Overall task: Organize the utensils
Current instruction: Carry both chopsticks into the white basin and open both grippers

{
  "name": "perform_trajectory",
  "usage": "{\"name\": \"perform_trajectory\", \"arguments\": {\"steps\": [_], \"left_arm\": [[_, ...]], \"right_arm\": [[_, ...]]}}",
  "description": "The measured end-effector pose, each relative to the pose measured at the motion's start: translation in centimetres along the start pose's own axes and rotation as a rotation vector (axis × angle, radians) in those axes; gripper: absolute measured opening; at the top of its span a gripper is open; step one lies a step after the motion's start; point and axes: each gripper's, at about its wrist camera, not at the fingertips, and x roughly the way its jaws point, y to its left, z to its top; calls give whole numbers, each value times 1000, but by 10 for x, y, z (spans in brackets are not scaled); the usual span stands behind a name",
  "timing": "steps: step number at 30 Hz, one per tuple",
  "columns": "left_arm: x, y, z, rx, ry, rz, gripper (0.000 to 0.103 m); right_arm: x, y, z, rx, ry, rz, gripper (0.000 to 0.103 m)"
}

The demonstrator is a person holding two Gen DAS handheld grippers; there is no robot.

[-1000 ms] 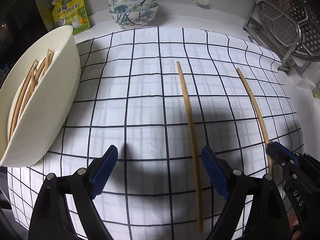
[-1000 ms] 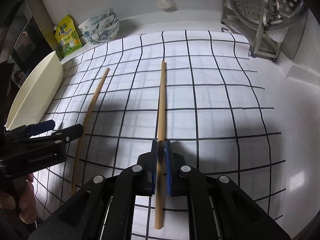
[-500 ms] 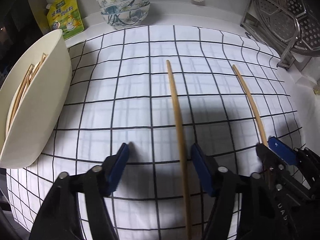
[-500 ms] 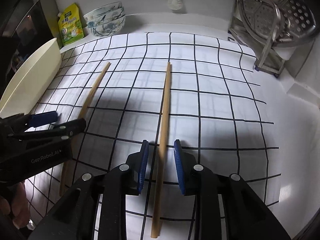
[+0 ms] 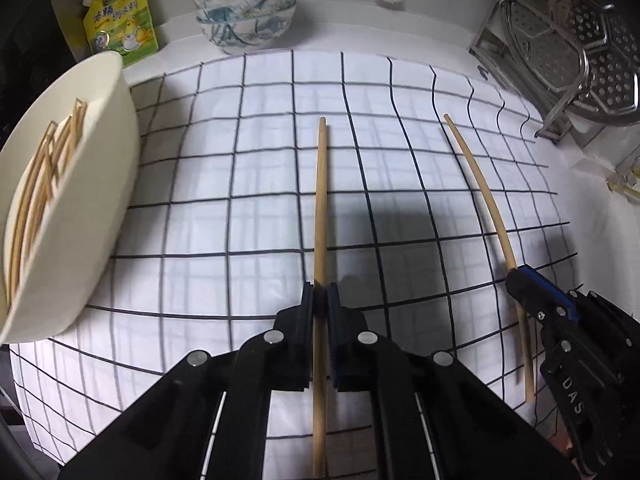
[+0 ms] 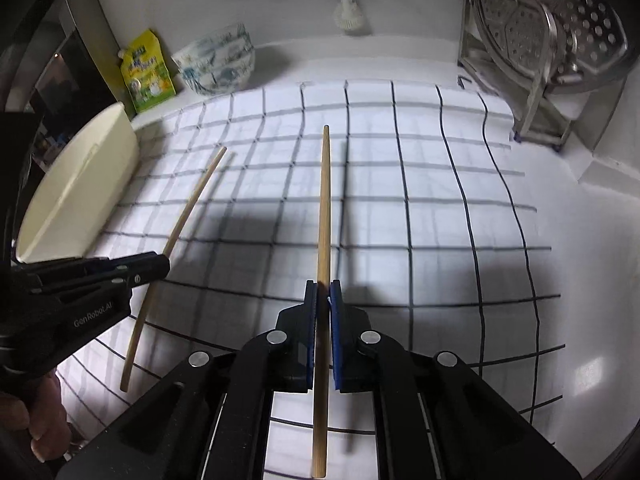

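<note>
Now both grippers tip steeply down toward the checked cloth [image 5: 208,216], each one pinching a chopstick. The left gripper [image 5: 319,300] has its blue pads pressed onto the left chopstick [image 5: 320,208], which runs straight ahead from between the jaws, its thin end pointing at the stacked bowls [image 5: 246,12]. The right gripper [image 6: 323,296] clamps the right chopstick [image 6: 325,208] the same way, pads tight on the shaft around mid-length.

From the right wrist view, the left chopstick seems lifted a touch off the cloth, with what looks like a shadow beside its tip, though the blur makes that hard to call. Whether the right one is clear of the cloth, I cannot tell.

Over at the left edge, the cream tray [image 5: 100,184] leans with more chopsticks [image 5: 44,184] inside; its near end is cut off by the frame. The person's fingers [image 6: 44,424] peek in low left, mostly hidden behind the gripper body. A yellow packet [image 5: 120,20] and a steel rack [image 5: 576,48] sit at the back, the rack partly cropped.
</note>
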Motion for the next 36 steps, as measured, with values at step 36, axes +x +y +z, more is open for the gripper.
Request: {"name": "perform_trajectory", "arguments": {"steps": [36], "left_arm": [[-100, 290, 43, -248, -219, 131, 7]], "right_arm": [[61, 322, 134, -263, 3, 313, 6]]}}
